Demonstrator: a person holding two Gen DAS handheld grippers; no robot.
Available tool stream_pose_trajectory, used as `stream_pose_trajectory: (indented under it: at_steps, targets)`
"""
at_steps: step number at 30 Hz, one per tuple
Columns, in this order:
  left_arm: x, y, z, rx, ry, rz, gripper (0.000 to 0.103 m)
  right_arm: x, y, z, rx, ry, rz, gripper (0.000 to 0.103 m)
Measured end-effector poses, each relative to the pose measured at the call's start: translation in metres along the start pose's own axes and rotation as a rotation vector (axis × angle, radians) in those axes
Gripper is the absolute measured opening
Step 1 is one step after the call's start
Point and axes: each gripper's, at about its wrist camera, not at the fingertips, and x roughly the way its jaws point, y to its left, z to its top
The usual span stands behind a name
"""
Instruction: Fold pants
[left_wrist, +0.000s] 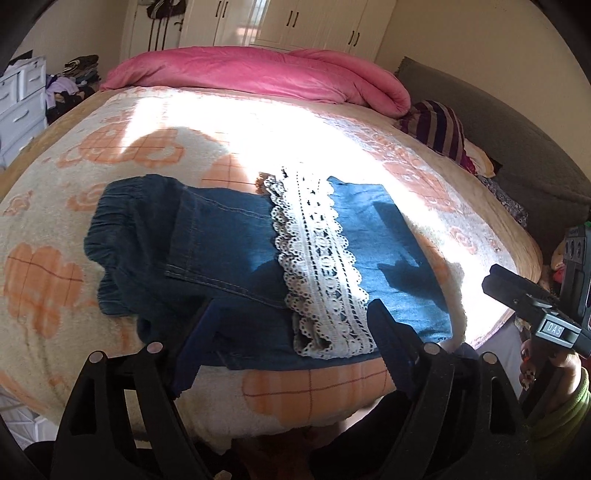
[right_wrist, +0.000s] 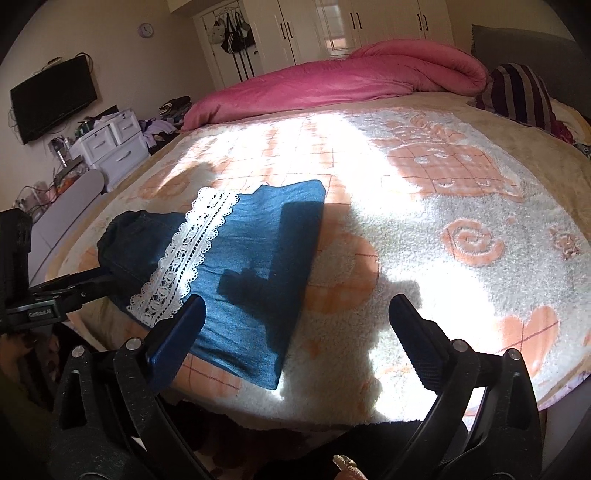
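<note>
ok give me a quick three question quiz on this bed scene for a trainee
1. True or false: the left gripper is clamped on the denim pants.
2. Multiple choice: the white lace trim lies A) across the folded pants, B) on the pink duvet, C) on the floor.
3. Short answer: what sits bunched at the far end of the bed?

Key:
1. False: its jaws stand open above the pants, and the right gripper is open too.
2. A.
3. The pink duvet, with a striped cushion beside it.
</note>
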Motion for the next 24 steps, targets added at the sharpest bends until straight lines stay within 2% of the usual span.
stream_pose_trajectory:
  at_steps: [7, 14, 24]
  targets:
    - [-0.006, 0.029, -0.001, -0.082, 0.002, 0.046, 0.081, 0.009, 0.032, 0.035, -0.130, -0.021, 0.015, 0.094]
    - [-0.005, 0.055, -0.004, -0.160, 0.011, 0.081, 0.081, 0.033, 0.078, 0.078, -0.239, -0.014, 0.127, 0.094]
    - [0.007, 0.074, -0.006, -0.229, 0.048, 0.097, 0.081, 0.096, 0.147, 0.111, -0.388, 0.114, 0.279, 0.094]
